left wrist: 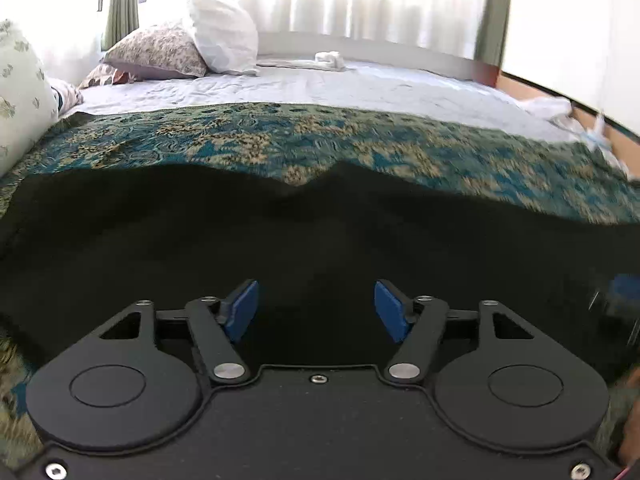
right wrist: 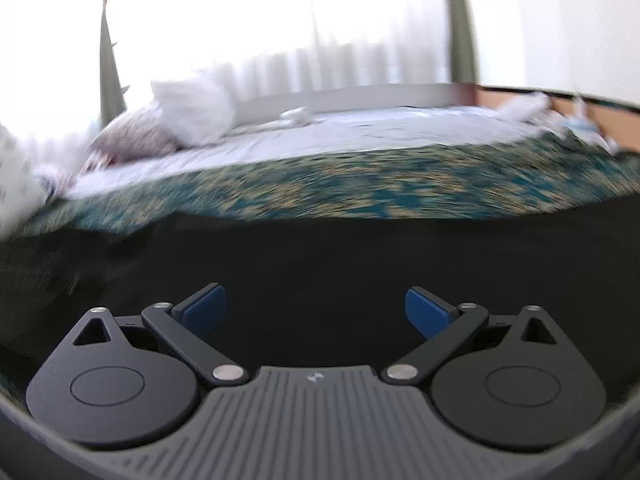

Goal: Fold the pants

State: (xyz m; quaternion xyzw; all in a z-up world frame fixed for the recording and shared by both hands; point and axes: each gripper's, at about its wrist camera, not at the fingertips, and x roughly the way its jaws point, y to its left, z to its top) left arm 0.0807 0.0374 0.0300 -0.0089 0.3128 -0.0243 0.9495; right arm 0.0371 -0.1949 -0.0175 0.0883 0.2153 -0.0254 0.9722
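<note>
Left wrist view: left gripper (left wrist: 316, 308) hovers low over the black pants (left wrist: 280, 240), jaws parted to a medium gap, blue pads (left wrist: 242, 312) clear of the cloth, nothing pinched between them. Pants lie spread flat across the near part of the bed, on a teal-and-gold patterned blanket (left wrist: 320, 140); their far edge runs wavy with a small peak right of centre. Beyond the blanket, a pale quilted sheet (left wrist: 320, 84) with a floral pillow (left wrist: 156, 50) and a white pillow (left wrist: 224, 36) at far left, and a small white bundle (left wrist: 330, 60) near the headboard. Another pale printed pillow (left wrist: 20, 92) sits at the left edge. Curtains and a bright window sit behind. A blurred blue shape at the right edge over the pants, can't tell what it is. Right wrist view: heavy motion blur. Right gripper (right wrist: 316, 312) is also just above the pants (right wrist: 320, 256), jaws spread very wide, empty gap, pads (right wrist: 426, 314) not touching fabric as far as visible. Dark cloth fills the lower middle of this view, the blanket (right wrist: 360, 188) behind it, sheet (right wrist: 360, 128) and white pillow (right wrist: 192, 108) further back.
</note>
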